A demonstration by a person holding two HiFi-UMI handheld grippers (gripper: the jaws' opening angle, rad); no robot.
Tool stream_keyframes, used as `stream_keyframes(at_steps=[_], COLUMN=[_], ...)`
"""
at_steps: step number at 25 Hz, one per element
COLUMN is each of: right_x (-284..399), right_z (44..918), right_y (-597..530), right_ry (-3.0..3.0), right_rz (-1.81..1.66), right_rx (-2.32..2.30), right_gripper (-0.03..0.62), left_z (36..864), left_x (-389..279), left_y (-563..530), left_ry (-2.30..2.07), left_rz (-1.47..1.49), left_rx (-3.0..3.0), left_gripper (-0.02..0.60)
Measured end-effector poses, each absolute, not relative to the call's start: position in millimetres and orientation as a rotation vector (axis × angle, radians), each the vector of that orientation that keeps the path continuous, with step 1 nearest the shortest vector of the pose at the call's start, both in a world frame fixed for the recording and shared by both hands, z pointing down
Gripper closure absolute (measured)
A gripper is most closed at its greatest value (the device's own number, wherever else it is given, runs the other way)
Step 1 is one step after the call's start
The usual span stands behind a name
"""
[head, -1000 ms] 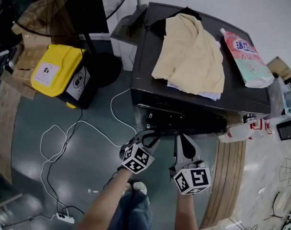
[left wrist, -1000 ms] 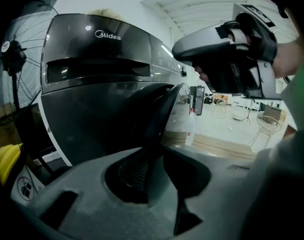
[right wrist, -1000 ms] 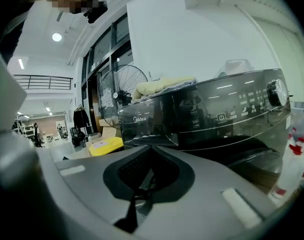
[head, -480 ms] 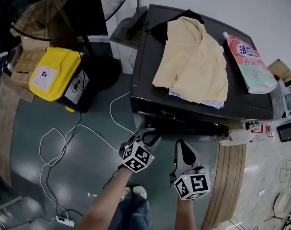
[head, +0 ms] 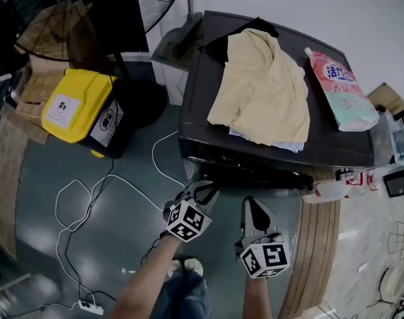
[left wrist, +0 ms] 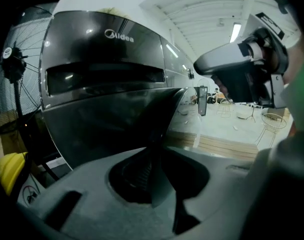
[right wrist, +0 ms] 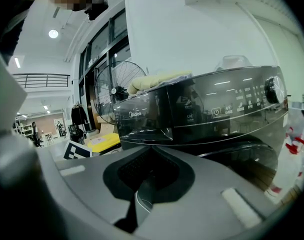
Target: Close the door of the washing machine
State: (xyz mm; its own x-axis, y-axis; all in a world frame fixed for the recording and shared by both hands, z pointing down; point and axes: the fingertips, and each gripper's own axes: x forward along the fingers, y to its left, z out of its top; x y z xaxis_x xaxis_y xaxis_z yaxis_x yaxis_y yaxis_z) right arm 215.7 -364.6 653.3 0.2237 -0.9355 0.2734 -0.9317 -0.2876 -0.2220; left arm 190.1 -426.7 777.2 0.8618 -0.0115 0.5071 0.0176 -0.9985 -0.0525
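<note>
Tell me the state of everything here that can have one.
Washer door: open, swung out.
Left gripper: jaws closing, door's edge between them.
Right gripper: jaws together, empty.
Detergent pouch: lying flat on the washer.
Yellow garment: crumpled on the washer.
Yellow bin: lid shut.

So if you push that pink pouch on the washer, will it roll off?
Probably not: the pouch lies flat on the washer, so it would likely slide, not roll. Its glossy skin on that smooth top may make it slippery. It bulges, so it is probably full, squishy and fairly heavy to lift.
</note>
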Motion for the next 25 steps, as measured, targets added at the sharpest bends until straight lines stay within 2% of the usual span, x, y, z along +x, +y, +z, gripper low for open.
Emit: stream_keyframes(at_steps=[1, 8, 25], right_x=[216.0, 216.7, 236.8], right_z=[649.5, 596.6, 362.5], right_y=[-363.4, -360.9, -335.6], right_ry=[1.864, 1.836, 1.768], right_rz=[-0.559, -0.504, -0.056], right_rx=[-2.45, -2.449, -2.471], right_gripper=[0.583, 0.583, 0.583], left_z=[770.0, 688.5, 377.6], left_x=[188.4, 173.7, 140.6], left_y=[-425.5, -418.7, -467.9], left_ry=[-0.002, 0.079, 0.39], left_rz=[-0.797, -0.654, -0.155], left_rx=[-2.983, -3.032, -2.95], left_gripper=[0.528, 0.576, 0.58])
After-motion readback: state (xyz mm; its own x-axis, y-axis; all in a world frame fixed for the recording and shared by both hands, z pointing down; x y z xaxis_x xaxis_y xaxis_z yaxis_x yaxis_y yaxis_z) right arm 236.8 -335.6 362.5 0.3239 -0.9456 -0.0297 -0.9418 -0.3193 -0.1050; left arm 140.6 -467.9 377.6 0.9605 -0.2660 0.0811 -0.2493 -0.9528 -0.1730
